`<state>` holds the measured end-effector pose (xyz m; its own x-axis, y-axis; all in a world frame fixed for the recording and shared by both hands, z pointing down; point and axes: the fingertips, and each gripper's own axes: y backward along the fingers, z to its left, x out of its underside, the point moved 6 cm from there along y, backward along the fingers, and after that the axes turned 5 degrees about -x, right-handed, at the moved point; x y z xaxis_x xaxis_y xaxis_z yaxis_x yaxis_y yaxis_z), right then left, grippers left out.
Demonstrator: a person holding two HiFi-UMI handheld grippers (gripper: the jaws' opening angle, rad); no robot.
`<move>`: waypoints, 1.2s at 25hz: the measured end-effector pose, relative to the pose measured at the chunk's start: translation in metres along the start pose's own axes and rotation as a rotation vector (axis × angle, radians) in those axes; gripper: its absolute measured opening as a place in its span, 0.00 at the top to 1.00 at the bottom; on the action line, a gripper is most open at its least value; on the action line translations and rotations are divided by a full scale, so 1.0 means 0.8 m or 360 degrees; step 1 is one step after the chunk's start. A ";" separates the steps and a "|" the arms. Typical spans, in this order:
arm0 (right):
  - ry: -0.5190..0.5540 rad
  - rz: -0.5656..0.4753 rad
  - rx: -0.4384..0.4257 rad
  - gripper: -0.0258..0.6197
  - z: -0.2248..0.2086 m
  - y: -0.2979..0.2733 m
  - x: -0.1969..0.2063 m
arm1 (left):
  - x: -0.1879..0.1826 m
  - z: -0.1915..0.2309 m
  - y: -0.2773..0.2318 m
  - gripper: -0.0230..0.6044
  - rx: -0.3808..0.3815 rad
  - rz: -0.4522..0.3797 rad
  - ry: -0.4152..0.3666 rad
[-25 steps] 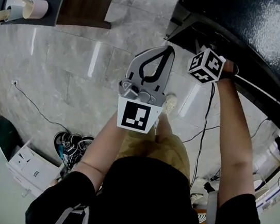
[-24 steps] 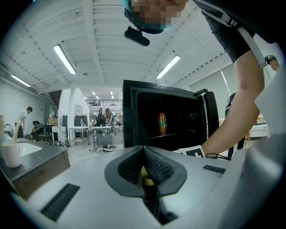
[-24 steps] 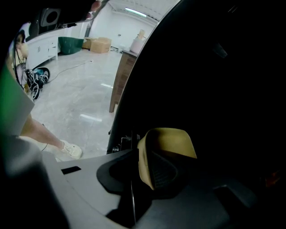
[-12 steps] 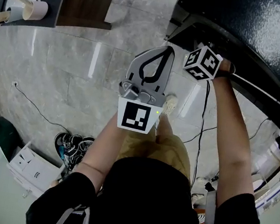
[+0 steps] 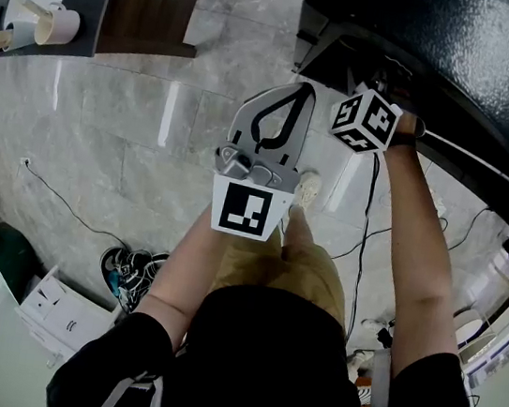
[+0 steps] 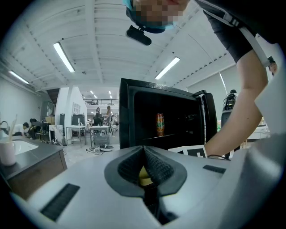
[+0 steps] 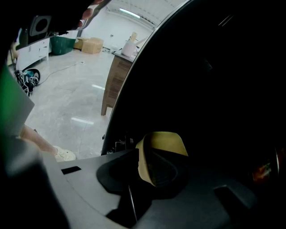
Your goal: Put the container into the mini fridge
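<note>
The left gripper [image 6: 144, 151] hangs before the open black mini fridge [image 6: 124, 114], jaws pressed together, holding nothing. The right gripper [image 7: 140, 161] has its jaws clamped on a pale yellow container [image 7: 167, 142] at the fridge's dark opening.

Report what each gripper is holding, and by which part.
Left gripper: jaws shut, nothing held. Right gripper: up against the dark mini fridge; whether it grips anything cannot be told.
</note>
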<state>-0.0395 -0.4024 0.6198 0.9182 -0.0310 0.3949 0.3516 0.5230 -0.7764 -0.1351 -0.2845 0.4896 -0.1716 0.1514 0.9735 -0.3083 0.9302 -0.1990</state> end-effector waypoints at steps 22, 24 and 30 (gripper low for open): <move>-0.0083 -0.0025 -0.0013 0.82 -0.003 0.018 -0.009 | -0.003 -0.005 -0.022 0.93 0.0179 -0.0002 -0.0049; -0.0088 -0.0038 -0.0010 0.82 -0.004 0.022 -0.007 | -0.006 -0.007 -0.026 0.93 0.0182 -0.0011 -0.0054; -0.0116 -0.0142 0.0083 0.82 -0.009 0.059 -0.006 | -0.028 -0.010 -0.029 0.93 0.0180 -0.0077 -0.0124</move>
<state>-0.0258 -0.3837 0.5776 0.8673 -0.0183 0.4975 0.4196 0.5647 -0.7107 -0.1168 -0.3068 0.4735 -0.2248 0.0767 0.9714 -0.4207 0.8916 -0.1678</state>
